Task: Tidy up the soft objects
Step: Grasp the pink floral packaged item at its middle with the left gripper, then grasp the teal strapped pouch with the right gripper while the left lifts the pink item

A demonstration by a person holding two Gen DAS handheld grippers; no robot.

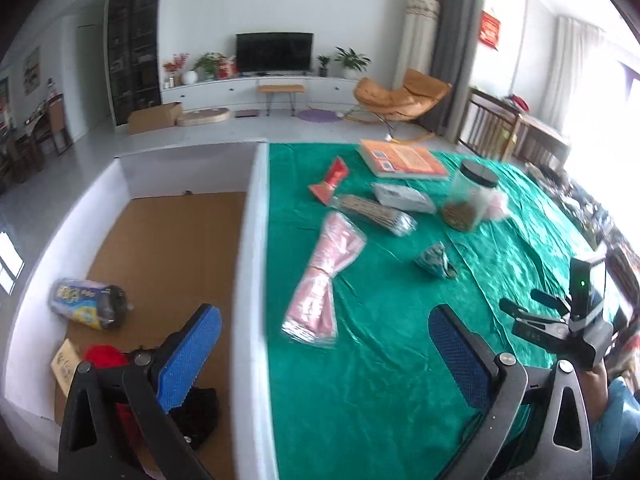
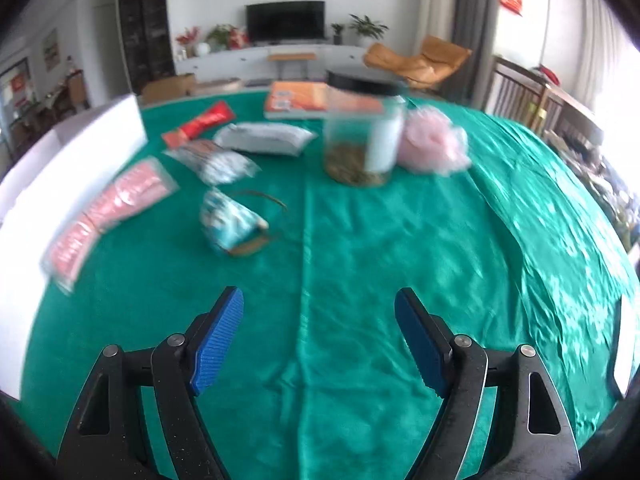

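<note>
The left gripper (image 1: 324, 354) stands wide with nothing between its pads, straddling the white box (image 1: 258, 240) wall. Under its left finger, inside the box, lie a red cloth (image 1: 105, 357) and a black cloth (image 1: 198, 412), both partly hidden. Further left sits a printed roll (image 1: 90, 308). The right gripper (image 2: 319, 340) is wide too and empty over the green cloth (image 2: 360, 280). Ahead to its left, blurred, lie a patterned pouch (image 2: 230, 222) and a pink pack (image 2: 108, 208). Beyond stands a jar (image 2: 364, 132), with a pink puff (image 2: 434, 142) partly hidden behind it

right hand-held gripper (image 2: 319, 340) empty, jaws apart above green cloth (image 2: 400, 260); jar (image 2: 362, 132) beyond.
</note>
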